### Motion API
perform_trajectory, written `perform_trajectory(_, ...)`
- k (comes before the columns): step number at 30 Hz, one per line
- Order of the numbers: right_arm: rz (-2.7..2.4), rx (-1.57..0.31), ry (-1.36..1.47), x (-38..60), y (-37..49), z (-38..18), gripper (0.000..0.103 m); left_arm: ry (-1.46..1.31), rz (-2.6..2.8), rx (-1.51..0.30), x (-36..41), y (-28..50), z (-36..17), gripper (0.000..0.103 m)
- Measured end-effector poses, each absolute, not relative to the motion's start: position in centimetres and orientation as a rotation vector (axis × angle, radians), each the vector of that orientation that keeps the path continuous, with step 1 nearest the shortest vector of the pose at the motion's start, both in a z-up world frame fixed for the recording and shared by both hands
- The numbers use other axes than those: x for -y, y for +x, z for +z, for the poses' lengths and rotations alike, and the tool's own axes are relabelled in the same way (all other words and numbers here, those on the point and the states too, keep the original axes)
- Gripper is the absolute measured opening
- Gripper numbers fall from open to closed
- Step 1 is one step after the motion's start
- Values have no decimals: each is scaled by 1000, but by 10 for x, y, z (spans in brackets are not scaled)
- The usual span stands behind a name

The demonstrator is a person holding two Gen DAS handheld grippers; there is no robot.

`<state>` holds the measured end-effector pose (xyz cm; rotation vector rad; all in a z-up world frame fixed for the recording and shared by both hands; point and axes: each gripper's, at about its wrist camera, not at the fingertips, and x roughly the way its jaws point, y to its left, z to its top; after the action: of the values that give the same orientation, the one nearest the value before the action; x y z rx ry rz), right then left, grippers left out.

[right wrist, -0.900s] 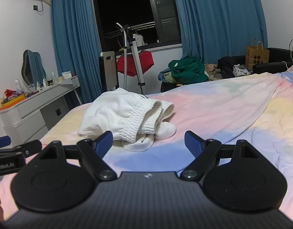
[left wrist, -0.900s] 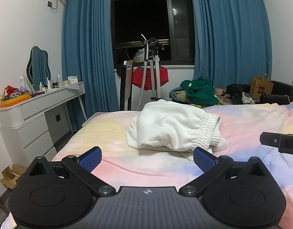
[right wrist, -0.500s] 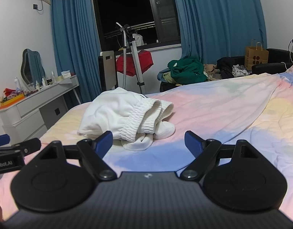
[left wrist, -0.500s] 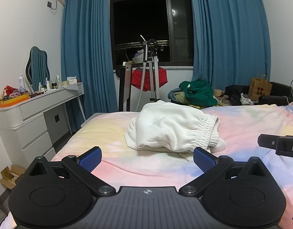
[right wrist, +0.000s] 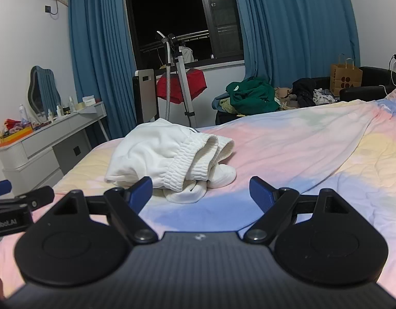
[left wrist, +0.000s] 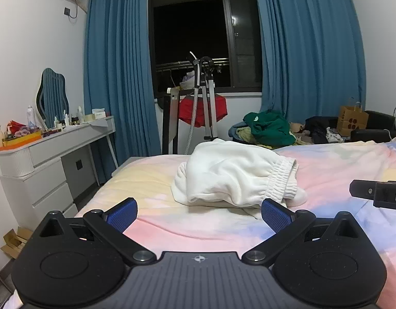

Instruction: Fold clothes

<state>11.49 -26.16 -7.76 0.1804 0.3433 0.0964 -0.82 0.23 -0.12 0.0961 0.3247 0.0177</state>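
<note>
Both claws stand spread as wide as they go and hold nothing: the left claw (left wrist: 199,212) and the right claw (right wrist: 201,192) hover low over the bed (left wrist: 334,159), tipped slightly downward, with only the pastel cover between their blue pads.

Ahead of them lies the white garment (left wrist: 234,177), bunched in a heap on the bed near its far left edge. It looks like sweatpants, since a ribbed elastic waistband (right wrist: 187,162) faces the claws. The heap runs roughly left to right across both views, waistband toward the right end.

From the left claw the heap sits dead ahead, its near hem just beyond the right pad. From the right claw it lies ahead and to the left, so the waistband falls to that side. My judgement is that the left claw is slightly better lined up with the bulk, the right with the waistband.

Legs and cuffs are tucked under or behind the mound, so how the garment is layered cannot be told. In each view, the other claw is cut off at the frame edge.
</note>
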Motion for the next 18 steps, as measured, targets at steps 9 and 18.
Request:
perform_trajectory(9,94,-346,182,260,114,-77,84,91,20,-341,-4,-6,-2,103)
perform_trajectory(18,96,-342,178,260,114,-76,84,61,7,-354,-8,-2,-6,103)
